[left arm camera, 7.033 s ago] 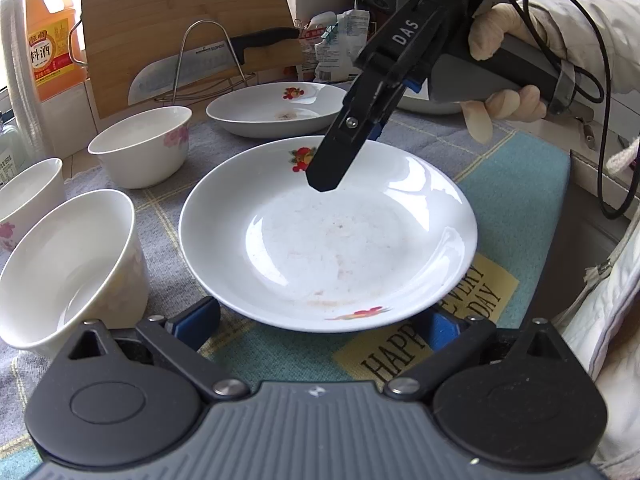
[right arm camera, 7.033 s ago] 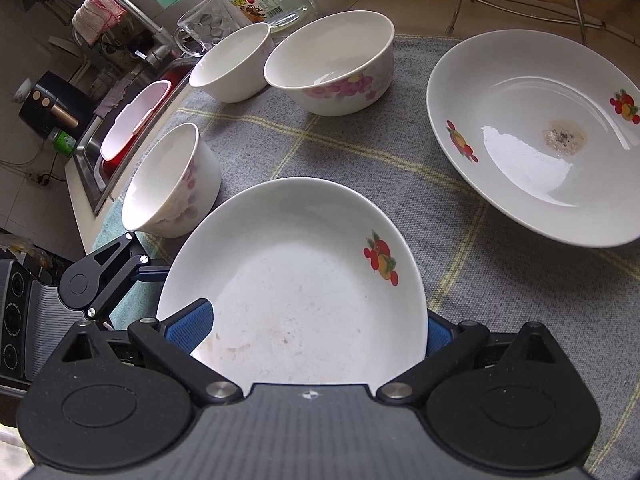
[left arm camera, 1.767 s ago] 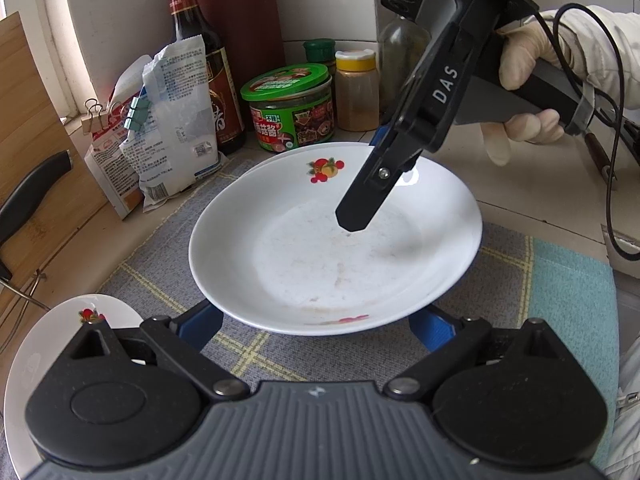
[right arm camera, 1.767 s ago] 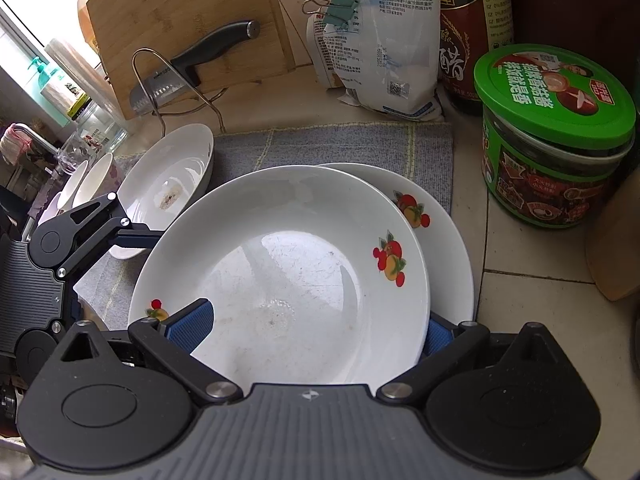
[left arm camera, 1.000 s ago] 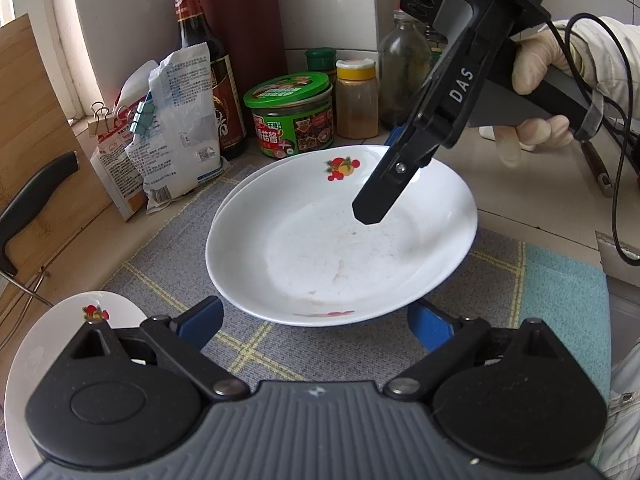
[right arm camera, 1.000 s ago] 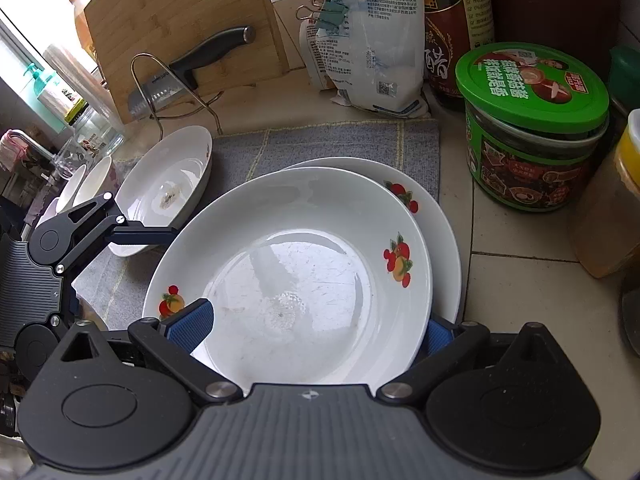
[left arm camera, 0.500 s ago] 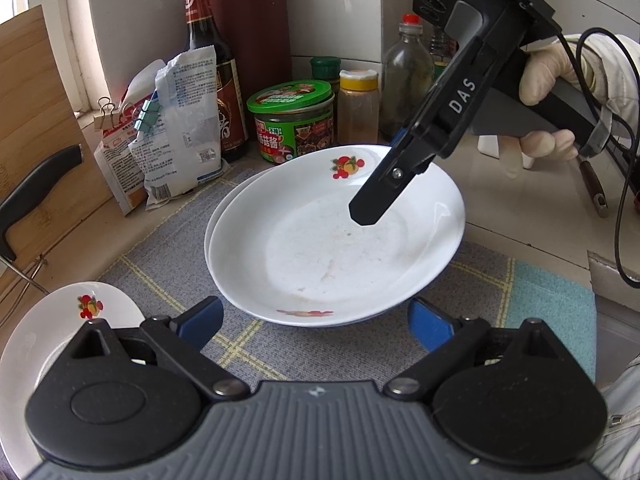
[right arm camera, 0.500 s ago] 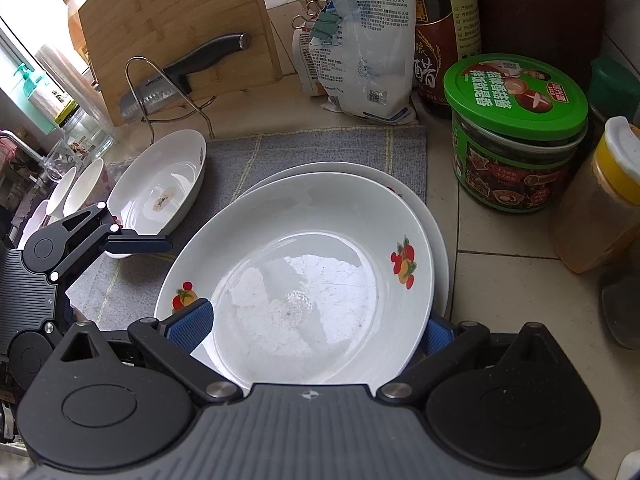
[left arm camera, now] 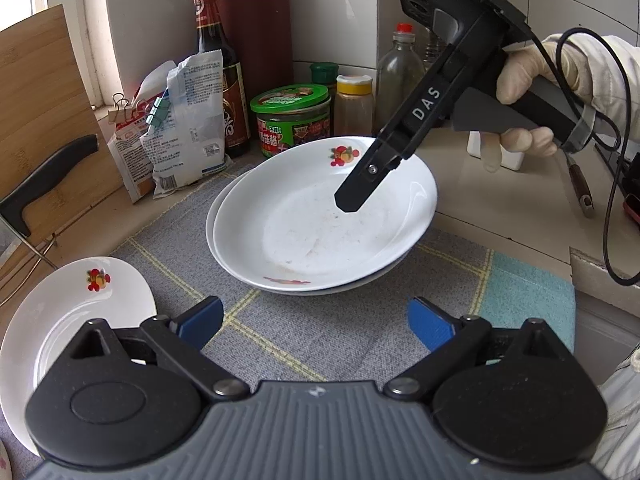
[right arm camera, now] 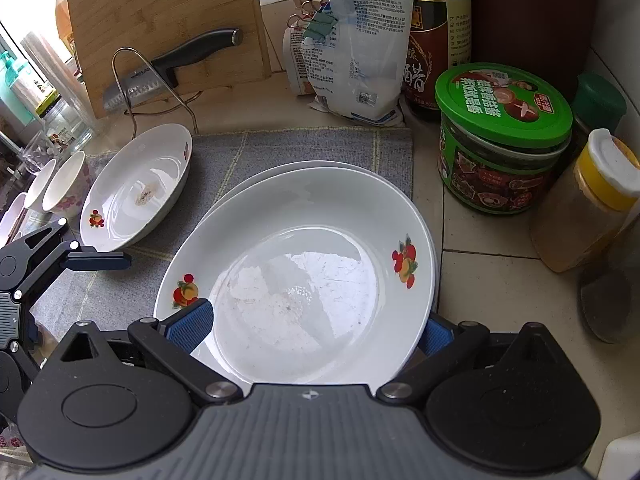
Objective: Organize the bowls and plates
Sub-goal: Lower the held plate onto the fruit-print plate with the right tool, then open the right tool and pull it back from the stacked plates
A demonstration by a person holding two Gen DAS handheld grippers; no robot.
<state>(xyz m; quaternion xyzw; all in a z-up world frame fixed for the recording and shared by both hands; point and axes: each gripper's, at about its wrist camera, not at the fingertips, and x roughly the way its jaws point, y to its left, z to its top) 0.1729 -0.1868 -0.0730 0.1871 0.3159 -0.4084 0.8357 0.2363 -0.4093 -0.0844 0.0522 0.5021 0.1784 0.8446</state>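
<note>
Your left wrist camera sits back from the stacked plates (left arm camera: 320, 236), looking across the grey mat (left arm camera: 320, 332) toward the green-lidded jar (left arm camera: 291, 120) behind them. Your right wrist camera looks down from right over the same stack (right arm camera: 296, 264), its near rim under the lens, jar (right arm camera: 502, 136) at right. Both views share the stack, jar and third plate (left arm camera: 72, 316) (right arm camera: 136, 188).

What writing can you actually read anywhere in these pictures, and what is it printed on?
"DAS": white letters on the right gripper, on its black arm.
Green-lidded jar: Chinese label print, too distorted to read.
Dark sauce bottle: label text too blurred.
White packet: fine print too small.
</note>
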